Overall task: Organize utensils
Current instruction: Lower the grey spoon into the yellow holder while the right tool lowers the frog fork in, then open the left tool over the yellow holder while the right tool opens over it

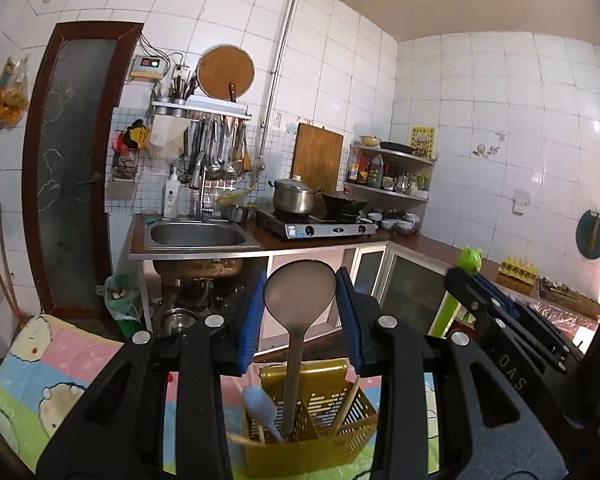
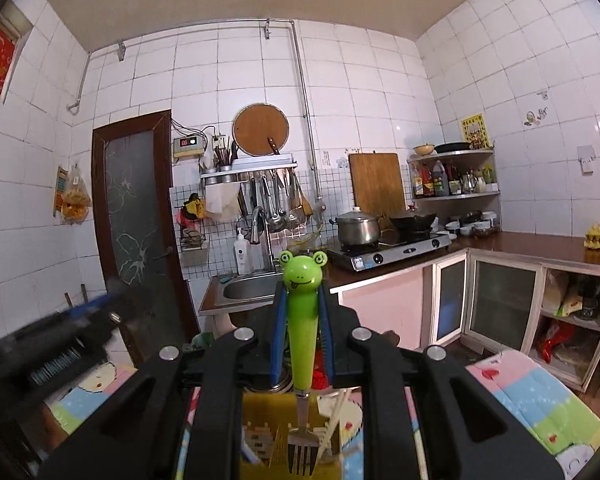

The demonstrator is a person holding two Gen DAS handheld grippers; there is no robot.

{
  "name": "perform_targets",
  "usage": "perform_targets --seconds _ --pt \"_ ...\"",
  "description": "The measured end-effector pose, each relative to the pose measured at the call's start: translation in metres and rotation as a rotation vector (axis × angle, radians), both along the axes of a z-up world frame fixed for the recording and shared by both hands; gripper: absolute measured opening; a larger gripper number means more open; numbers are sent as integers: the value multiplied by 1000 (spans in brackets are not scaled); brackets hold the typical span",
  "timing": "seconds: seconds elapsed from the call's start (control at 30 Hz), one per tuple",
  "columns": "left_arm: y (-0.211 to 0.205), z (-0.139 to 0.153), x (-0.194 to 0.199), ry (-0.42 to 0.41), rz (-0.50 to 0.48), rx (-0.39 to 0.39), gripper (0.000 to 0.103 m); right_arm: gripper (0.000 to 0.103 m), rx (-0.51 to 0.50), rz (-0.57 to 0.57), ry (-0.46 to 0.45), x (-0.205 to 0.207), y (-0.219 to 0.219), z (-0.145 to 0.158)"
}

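At the bottom centre of both views, the yellow basket (image 1: 312, 432) sits right under our jaws. Our left gripper (image 1: 300, 320) grasps the grey ladle (image 1: 300, 292) and our right gripper (image 2: 303, 320) clamps the frog-handled fork (image 2: 302, 320), both long axes upright, heads down.

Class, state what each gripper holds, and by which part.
Left gripper: grey ladle, by its bowl. Right gripper: frog-handled fork, by its green handle.

Both tools share one build. The left gripper (image 1: 300, 316) is a black plastic frame of slotted linkage arms, each pivot capped by a round silver screw, and its two fingers (image 1: 253, 320) wear ribbed blue pads. The right gripper (image 2: 302, 332) matches it; white letters "DAS" sit on its black side, just behind its pivots.
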State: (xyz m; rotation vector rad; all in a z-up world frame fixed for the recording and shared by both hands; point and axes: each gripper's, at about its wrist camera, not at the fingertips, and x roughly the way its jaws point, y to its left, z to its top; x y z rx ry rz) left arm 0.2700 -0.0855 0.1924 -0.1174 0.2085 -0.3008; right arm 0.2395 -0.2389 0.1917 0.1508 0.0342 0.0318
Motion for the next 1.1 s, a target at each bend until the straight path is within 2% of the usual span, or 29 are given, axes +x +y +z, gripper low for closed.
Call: perform_targets --seconds 0.17,0.27,0.47,0.67,0.83,0.87,0.9,0.93,1.03,1.1 --pt "-9 -25 24 25 -8 20 34 15 -27 2 24 27 7 -20" --pt "-6 -51 35 86 -21 11 34 16 -27 18 66 36 7 -40" --pt "0 -87 47 155 -10 30 34 16 -49 28 128 44 9 -70" --pt "8 -101 50 165 22 57 34 16 -71 25 211 55 9 -90" --pt "15 -94 45 189 40 66 34 18 -75 27 289 58 5 -100" --pt "17 -91 42 187 45 68 34 26 -70 27 302 58 4 -100" --pt "17 -87 39 185 49 71 36 34 -69 22 312 55 2 -97" --pt "19 -84 35 184 50 74 39 47 -69 18 312 53 -1 -94" --pt "27 -70 14 159 69 80 61 52 -75 2 289 31 -10 -77" --pt "34 -63 -3 136 84 83 82 61 -75 -2 287 15 -15 -69"
